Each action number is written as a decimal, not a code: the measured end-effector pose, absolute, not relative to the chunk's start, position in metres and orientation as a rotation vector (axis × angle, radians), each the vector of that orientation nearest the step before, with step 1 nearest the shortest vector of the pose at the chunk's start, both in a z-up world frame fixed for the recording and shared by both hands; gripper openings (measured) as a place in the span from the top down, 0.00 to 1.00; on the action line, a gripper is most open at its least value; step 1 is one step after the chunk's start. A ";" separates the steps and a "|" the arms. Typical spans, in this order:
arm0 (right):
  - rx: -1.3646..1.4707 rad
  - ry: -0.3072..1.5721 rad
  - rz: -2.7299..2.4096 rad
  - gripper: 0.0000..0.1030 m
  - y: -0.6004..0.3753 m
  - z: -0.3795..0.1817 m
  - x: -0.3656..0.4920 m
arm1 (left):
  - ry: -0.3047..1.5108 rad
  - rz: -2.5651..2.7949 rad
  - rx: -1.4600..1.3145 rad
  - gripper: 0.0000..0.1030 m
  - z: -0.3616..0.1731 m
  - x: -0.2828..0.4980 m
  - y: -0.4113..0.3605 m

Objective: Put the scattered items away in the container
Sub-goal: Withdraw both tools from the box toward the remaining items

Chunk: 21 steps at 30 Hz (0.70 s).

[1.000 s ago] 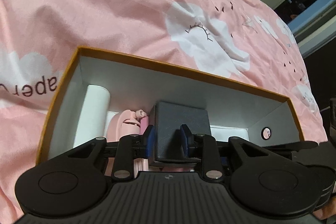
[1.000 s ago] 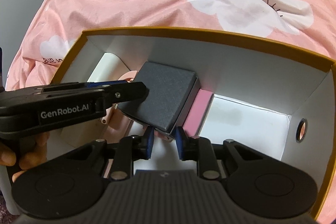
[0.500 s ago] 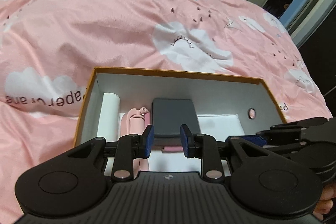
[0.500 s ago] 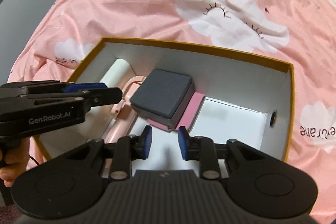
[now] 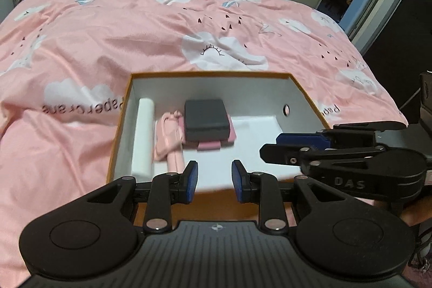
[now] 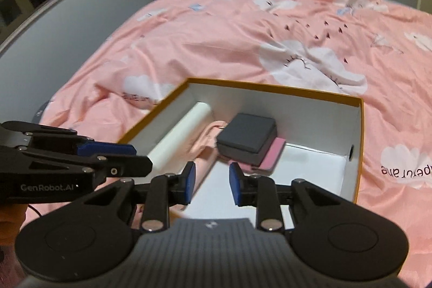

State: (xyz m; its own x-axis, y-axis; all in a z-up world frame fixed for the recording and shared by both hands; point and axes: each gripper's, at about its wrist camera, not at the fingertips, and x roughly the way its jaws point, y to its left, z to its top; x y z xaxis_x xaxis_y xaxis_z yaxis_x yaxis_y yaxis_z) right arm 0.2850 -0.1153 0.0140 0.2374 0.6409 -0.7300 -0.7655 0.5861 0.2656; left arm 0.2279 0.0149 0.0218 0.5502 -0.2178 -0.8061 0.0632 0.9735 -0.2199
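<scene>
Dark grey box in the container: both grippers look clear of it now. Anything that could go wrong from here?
The dark grey box lies tilted, partly on a pink flat item and against the pale pink bundle, so it may slide if the container is nudged. The container sits on a soft pink bedspread and could tip or shift. The left gripper and right gripper are close together, open and empty; they might collide.

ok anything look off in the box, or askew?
Mostly tidy. The dark grey box sits crooked on a pink item, overhanging it and not flat on the floor of the orange-rimmed box. The white roll lies neatly along the left wall. Nothing spilled or visibly damaged.
</scene>
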 end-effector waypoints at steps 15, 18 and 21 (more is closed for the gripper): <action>-0.096 0.825 1.019 0.67 -0.182 0.018 0.175 | 1.061 -0.027 -0.132 0.57 -0.007 0.108 0.034; -0.076 0.847 1.038 0.67 -0.191 0.014 0.158 | 1.080 -0.016 -0.086 0.47 -0.015 0.090 0.030; -0.069 0.882 1.069 0.67 -0.195 0.008 0.139 | 1.104 -0.007 -0.045 0.43 -0.025 0.076 0.024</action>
